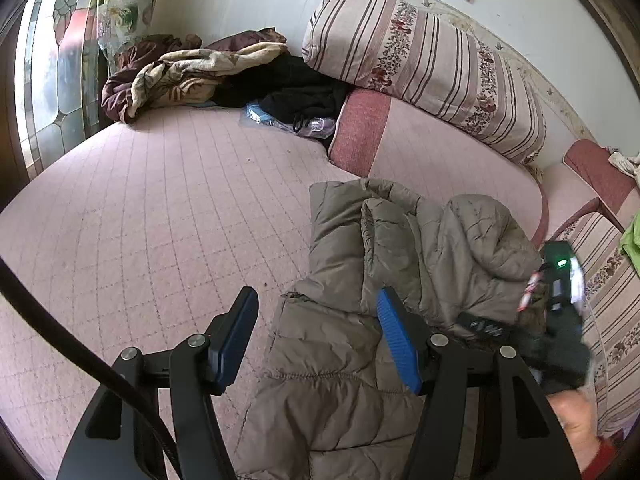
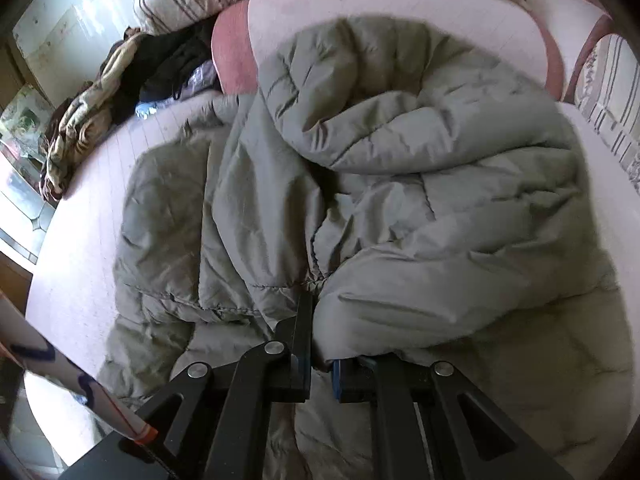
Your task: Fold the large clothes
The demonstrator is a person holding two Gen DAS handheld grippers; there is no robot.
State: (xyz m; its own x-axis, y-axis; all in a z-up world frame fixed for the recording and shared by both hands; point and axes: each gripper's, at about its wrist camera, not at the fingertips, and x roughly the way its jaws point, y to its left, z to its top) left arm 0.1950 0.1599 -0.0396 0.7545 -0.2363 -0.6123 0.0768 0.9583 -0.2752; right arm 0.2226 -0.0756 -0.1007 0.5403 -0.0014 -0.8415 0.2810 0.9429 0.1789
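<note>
A grey-brown padded jacket [image 1: 380, 264] lies crumpled on the pink quilted bed [image 1: 160, 208]. My left gripper [image 1: 316, 320] hovers over the jacket's left edge, open, its blue pads apart; one finger is over the bed, the other over the jacket. In the right wrist view the jacket [image 2: 400, 152] fills the middle, bunched into thick folds. My right gripper [image 2: 318, 320] is shut on a fold of the jacket's fabric, which bulges over the right finger and hides its tip. That gripper [image 1: 560, 300] shows blurred at the jacket's right side in the left wrist view, with a hand behind it.
A striped floral bolster [image 1: 424, 68] lies along the wall. A heap of patterned blanket [image 1: 180, 72], dark clothes [image 1: 296, 88] and plastic bags sits at the bed's far end. Pink cushions [image 1: 360, 128] stand behind the jacket. A stained-glass window [image 1: 52, 80] is on the left.
</note>
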